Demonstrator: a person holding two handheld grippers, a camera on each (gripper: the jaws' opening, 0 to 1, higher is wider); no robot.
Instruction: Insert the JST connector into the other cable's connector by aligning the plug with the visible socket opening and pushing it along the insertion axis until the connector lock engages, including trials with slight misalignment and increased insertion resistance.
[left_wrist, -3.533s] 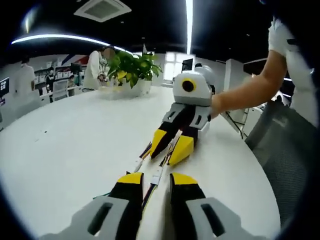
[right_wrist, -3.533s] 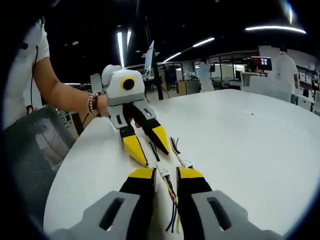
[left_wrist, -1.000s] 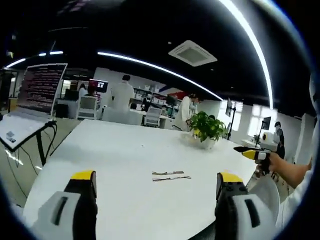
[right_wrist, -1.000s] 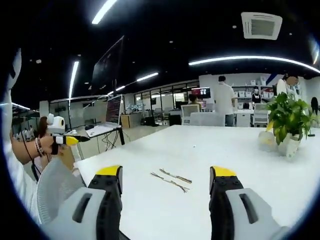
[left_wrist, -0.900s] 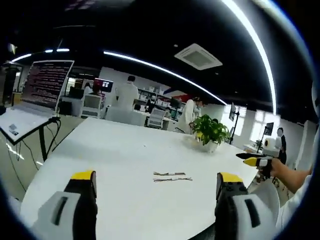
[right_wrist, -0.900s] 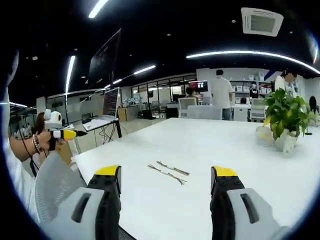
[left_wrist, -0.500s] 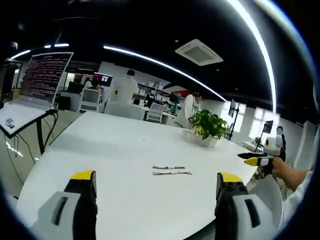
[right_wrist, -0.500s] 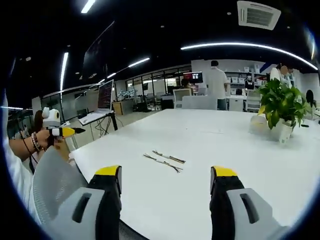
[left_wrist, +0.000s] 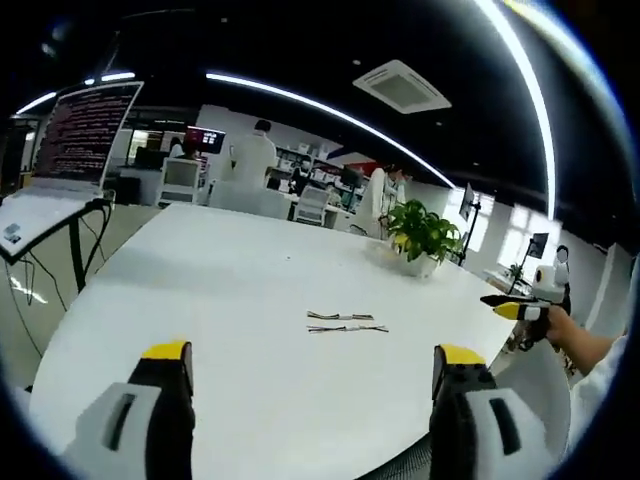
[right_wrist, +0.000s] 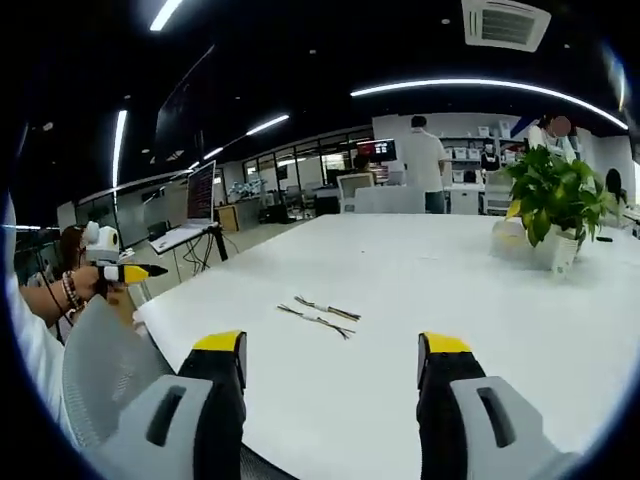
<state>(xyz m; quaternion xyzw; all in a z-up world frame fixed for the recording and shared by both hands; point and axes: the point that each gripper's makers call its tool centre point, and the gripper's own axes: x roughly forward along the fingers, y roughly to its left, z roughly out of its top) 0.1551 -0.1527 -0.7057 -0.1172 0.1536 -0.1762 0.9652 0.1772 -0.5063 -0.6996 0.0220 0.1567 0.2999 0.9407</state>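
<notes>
The two cables (left_wrist: 345, 322) lay side by side, apart, at mid-frame on the white bench (left_wrist: 200, 290), well beyond both hand-held grippers (left_wrist: 312, 375) (right_wrist: 330, 365), which were held spread wide and empty. A misaligned regrasp could be expected to jam plug against socket.

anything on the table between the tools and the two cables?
Nothing visible. Both tools are open and held back from the white table; the two cables lie side by side mid-table, bare tabletop in front of them. The potted plant sits far off to one side.
</notes>
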